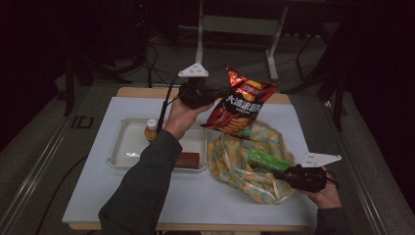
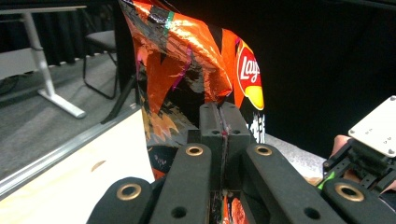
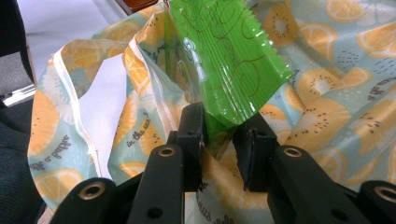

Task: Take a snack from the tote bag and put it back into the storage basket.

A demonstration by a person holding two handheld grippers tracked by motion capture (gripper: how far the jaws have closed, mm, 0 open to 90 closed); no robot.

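Chip bag? — Shiny orange-red crinkled foil chip bag (image 1: pixel 241 107), clamped in the left gripper (image 1: pixel 215 94), hangs above the white table (image 1: pixel 98 181) near its far edge.
— And right? — Right gripper (image 1: pixel 283 172) holds the green plastic packet (image 1: pixel 266 160) over the lemon-print bag (image 1: pixel 244 183); the near edge is free.

Dim room, dark edges — glare on foil.

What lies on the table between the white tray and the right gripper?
In the high view, the fruit-print bag lies between the white tray and the right gripper, a green packet on it.

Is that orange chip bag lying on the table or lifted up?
Lifted: the chip bag hangs from the left gripper, above the fruit-print bag.
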